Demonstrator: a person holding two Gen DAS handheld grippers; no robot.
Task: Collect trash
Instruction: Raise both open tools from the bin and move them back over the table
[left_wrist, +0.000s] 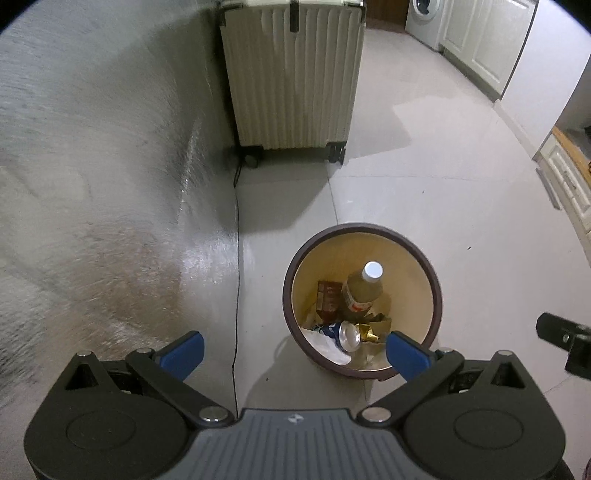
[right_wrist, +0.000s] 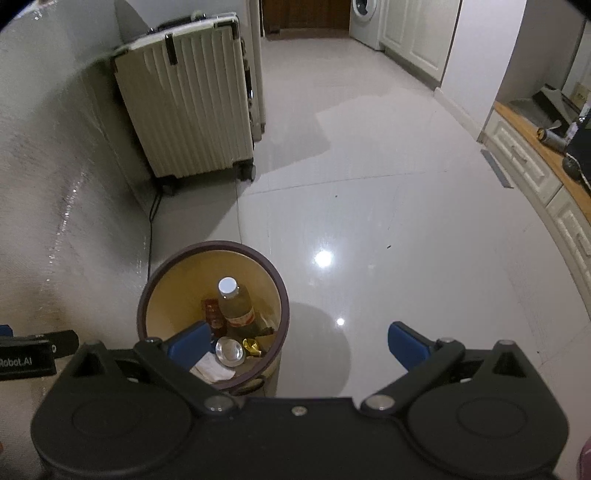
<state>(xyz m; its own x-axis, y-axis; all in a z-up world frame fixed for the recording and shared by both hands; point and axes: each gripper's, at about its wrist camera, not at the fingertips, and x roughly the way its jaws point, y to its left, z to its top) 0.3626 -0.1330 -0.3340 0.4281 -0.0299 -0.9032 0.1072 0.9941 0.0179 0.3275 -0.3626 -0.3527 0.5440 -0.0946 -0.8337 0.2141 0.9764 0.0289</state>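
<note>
Trash sits gathered in a round bin (left_wrist: 362, 300) on a pale tiled floor (left_wrist: 424, 199), with little left to collect as far as both wrist cameras show. Inside stands a capped bottle (left_wrist: 364, 290) of yellowish liquid, beside a brown carton (left_wrist: 328, 300); a crushed can (left_wrist: 347, 335), a gold wrapper (left_wrist: 369, 332) and white paper (left_wrist: 325, 345) lie at the bottom. The floor around the bin shows only a few dark specks, too small to identify, so the job looks near its end, though ground behind the cameras is out of sight.

The left gripper (left_wrist: 293, 349) hangs above and just short of the bin, tilted down toward the floor, its blue fingers spread wide with nothing between them; its right finger overlaps the bin's near rim in the view. The right gripper (right_wrist: 297, 345) hovers at a similar height just to the bin's right, also angled down, its jaws wide apart and empty, its left finger over the bin's near edge.

A ribbed suitcase (left_wrist: 293, 74) stands against the wall (left_wrist: 92, 147) beyond the bin, a black cable (left_wrist: 236, 277) running along the floor at the wall's foot. White cabinets (right_wrist: 535, 173) with a wooden top line the right side, and a washing machine (right_wrist: 364, 20) shows at the far end.
</note>
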